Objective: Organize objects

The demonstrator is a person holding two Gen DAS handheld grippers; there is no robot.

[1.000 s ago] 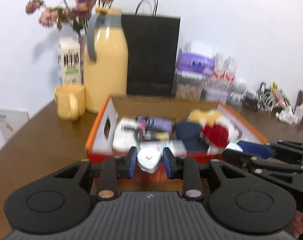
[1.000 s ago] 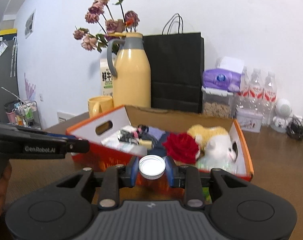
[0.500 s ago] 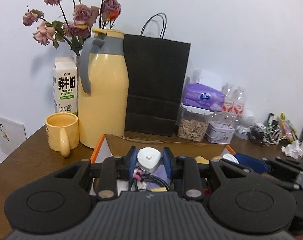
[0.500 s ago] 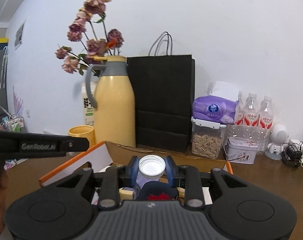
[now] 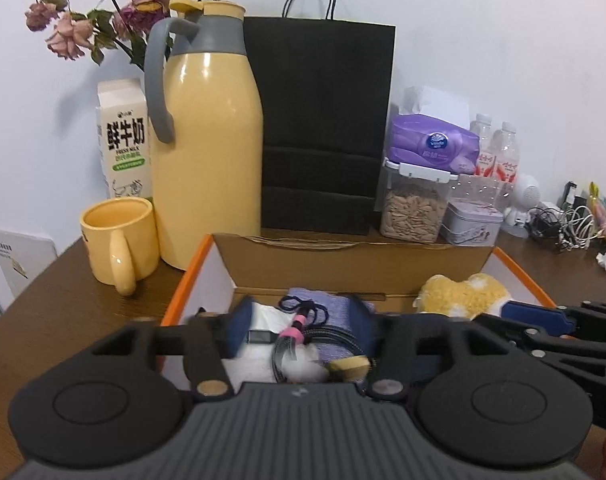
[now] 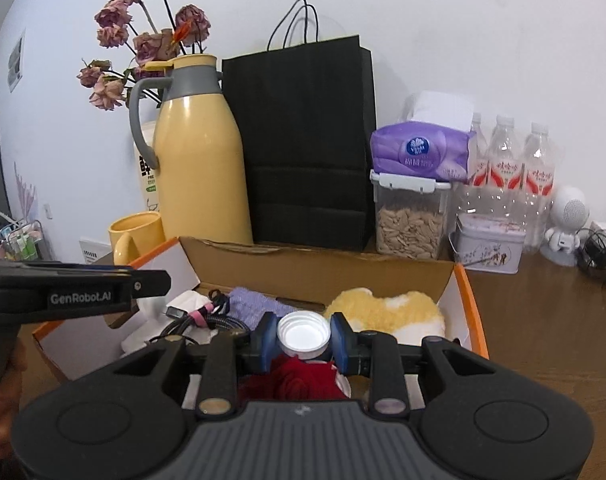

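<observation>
An open orange-rimmed cardboard box [image 5: 191, 276] [image 6: 469, 312] holds a coiled cable with a pink band [image 5: 299, 336], a purple cloth [image 5: 323, 300], a yellow plush [image 5: 463, 294] [image 6: 383, 308] and a red rose [image 6: 299, 380]. My left gripper [image 5: 299, 334] hangs open over the box, and a blurred white object [image 5: 299, 364] lies below it among the contents. My right gripper [image 6: 303, 338] is shut on a bottle with a white cap [image 6: 303, 334], held over the box. The left gripper also shows in the right wrist view [image 6: 103, 288].
Behind the box stand a yellow thermos jug [image 5: 207, 152], a yellow mug [image 5: 119, 240], a milk carton [image 5: 123, 140], a black paper bag [image 5: 323, 128], a seed container with tissues on top [image 5: 415, 208], a tin [image 5: 473, 220] and water bottles [image 6: 511, 160]. Cables lie at far right.
Both grippers moved forward over the box. My left gripper opened and the small white object it held dropped out of its jaws. The right gripper still holds the bottle.
</observation>
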